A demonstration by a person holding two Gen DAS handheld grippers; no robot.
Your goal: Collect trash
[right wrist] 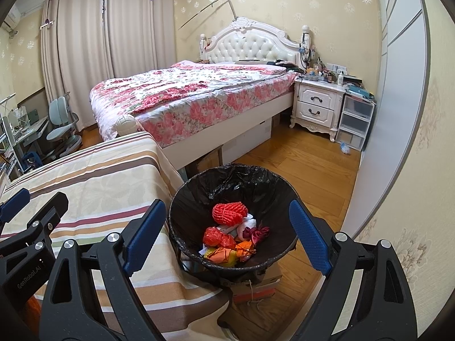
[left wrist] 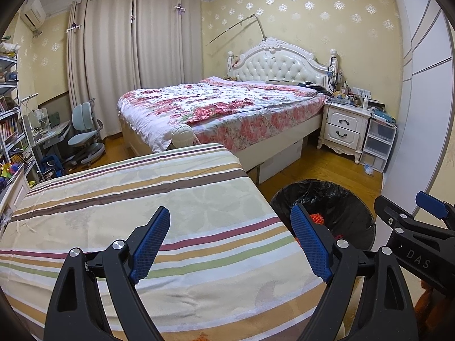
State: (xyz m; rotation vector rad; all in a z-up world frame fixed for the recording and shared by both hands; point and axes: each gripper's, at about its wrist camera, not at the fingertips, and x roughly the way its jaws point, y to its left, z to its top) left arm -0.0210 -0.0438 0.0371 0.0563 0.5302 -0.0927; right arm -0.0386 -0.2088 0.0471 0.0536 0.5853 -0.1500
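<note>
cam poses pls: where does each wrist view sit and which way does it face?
Left wrist: above the striped tabletop, angled down toward the floral bed; own open left gripper shows, with the right gripper at its right edge.
Right wrist: above the black-lined trash bin, angled down into the red and orange trash; its own fingers stand open around the bin, the left gripper at its left edge.
Shared: bin, tabletop, bed, nightstand.

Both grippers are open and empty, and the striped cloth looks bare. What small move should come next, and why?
Probably swing the right gripper toward the floor by the plastic drawers, where a small bluish-white scrap lies. The black-lined bin already holds red and orange trash, the striped cloth shows nothing loose, and the left gripper is empty too.
</note>
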